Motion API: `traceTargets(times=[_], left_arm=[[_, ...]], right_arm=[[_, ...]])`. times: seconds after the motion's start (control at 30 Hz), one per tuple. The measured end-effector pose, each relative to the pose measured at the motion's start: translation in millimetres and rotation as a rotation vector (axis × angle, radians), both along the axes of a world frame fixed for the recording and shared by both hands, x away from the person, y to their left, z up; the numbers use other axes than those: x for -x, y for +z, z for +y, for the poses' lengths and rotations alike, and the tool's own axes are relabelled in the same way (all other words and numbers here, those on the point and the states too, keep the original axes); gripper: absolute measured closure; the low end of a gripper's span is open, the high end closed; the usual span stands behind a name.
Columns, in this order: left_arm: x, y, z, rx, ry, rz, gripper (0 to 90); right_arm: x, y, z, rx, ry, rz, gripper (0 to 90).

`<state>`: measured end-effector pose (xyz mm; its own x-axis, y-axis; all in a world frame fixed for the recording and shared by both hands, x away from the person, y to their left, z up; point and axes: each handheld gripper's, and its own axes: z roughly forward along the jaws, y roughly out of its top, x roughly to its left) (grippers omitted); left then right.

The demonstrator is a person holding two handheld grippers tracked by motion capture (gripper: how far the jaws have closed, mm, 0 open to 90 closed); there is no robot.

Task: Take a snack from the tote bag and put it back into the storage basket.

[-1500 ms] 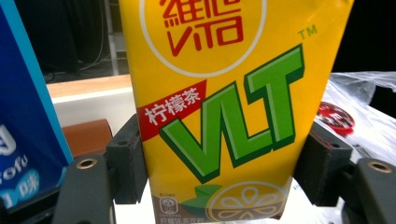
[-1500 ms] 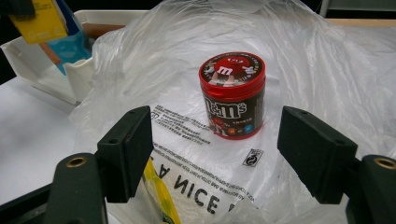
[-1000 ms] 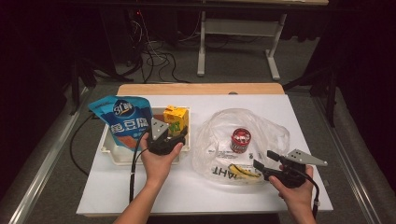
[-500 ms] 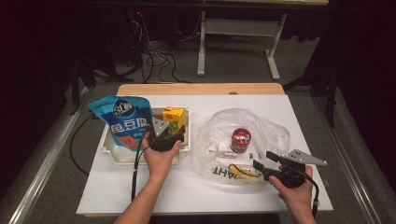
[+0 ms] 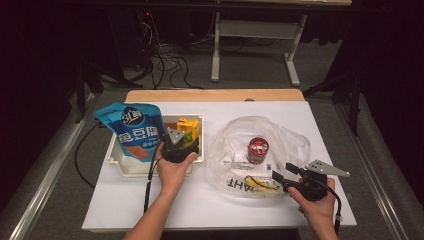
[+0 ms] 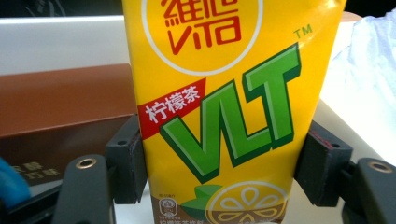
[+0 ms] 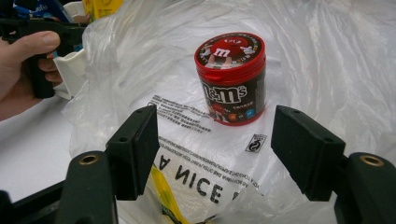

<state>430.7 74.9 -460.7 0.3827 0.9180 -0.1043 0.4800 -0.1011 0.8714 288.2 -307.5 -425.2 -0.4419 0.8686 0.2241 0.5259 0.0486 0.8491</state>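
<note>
Carton: yellow lemon tea carton [image 6: 224,107] upright, frame centre, in the white tray [image 5: 120,162] | Your left gripper [image 5: 176,148]: pads clamp both its sides | Right gripper [image 7: 219,154]: released, bag mouth between the jaws.

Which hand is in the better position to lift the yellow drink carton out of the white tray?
Left: the left gripper has its jaws on both sides of the yellow drink carton. The right gripper faces the plastic bag.
</note>
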Motion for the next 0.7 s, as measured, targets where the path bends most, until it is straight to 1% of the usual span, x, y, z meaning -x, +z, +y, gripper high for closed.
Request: traceTargets(times=[0.07,0.13,0.17,0.2,0.23,0.27,0.33,0.37,0.47,0.57,0.63,0.7], left_arm=[[-0.8,-1.4,-1.5,-0.022,-0.019,0.015,30.5],[-0.2,-3.2,-5.4,-0.060,-0.043,0.027,30.4],[-0.5,-3.8,-6.3,-0.073,-0.037,0.032,30.4],[-1.0,-4.1,-5.8,-0.072,-0.036,0.040,30.4],[-0.9,-3.8,-5.6,-0.076,-0.036,0.041,30.4],[-1.0,-4.0,-6.9,-0.090,-0.032,0.038,30.4],[-1.1,-3.9,-6.9,-0.091,-0.034,0.039,30.5],[-1.2,-4.1,-6.4,-0.084,-0.036,0.041,30.5],[-0.5,-4.6,-5.8,-0.087,-0.043,0.042,30.2],[0.2,-4.3,-3.5,-0.076,-0.044,0.056,29.8],[1.3,-3.7,-1.0,-0.065,-0.048,0.073,29.7],[2.3,-3.5,0.8,-0.064,-0.048,0.077,29.6]], right_arm=[[-0.4,-0.6,0.0,0.002,-0.003,0.006,33.2],[0.0,-0.3,0.1,0.005,-0.008,0.003,33.3],[0.1,0.0,0.0,0.006,-0.009,0.002,33.4],[0.2,0.1,0.0,0.007,-0.011,0.001,33.5],[0.2,0.1,-0.2,0.008,-0.011,0.000,33.6],[0.1,-0.1,-0.3,0.005,-0.011,0.000,33.7],[0.1,-0.5,0.2,-0.002,-0.013,0.008,33.9],[-0.2,-0.8,0.4,-0.002,-0.010,0.007,33.8],[-0.5,-1.6,1.7,0.004,-0.006,0.011,33.8],[-0.7,-2.1,2.4,0.007,-0.004,0.011,33.9],[-0.6,-1.9,2.6,0.010,-0.003,0.008,33.9],[-0.6,-2.0,2.5,0.009,-0.005,0.009,33.9]])
